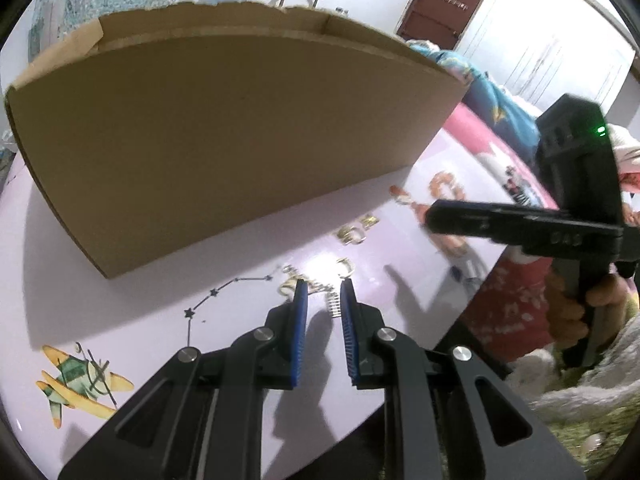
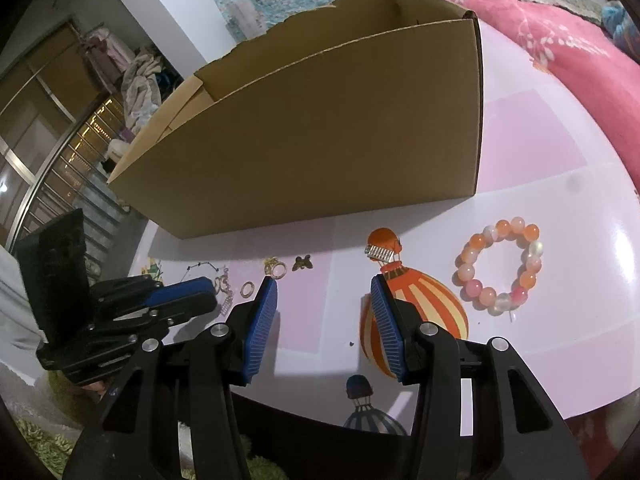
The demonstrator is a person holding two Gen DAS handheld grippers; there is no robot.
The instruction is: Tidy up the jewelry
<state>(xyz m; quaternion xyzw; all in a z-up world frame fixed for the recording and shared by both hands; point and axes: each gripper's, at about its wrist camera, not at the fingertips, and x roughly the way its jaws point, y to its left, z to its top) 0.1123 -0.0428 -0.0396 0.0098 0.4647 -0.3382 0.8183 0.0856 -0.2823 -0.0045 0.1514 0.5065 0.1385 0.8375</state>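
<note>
Left gripper (image 1: 324,286) has jaws partly open w/ nothing gripped; the small silver comb clip (image 1: 333,305) lies between the tips, gold chain (image 1: 316,283) just ahead. Lower straight, close slowly on one piece only. Right gripper (image 2: 324,284) is wide open, empty, bead bracelet (image 2: 502,266) right of it. Cardboard box (image 2: 320,120) waits beyond both.

The left gripper (image 1: 323,286) and the right gripper (image 2: 324,280) look alike: black angular linkage arms, round silver pivot screws, ribbed blue finger pads (image 2: 262,330). A green light glows on the right gripper's housing; its white marking is illegible.
</note>
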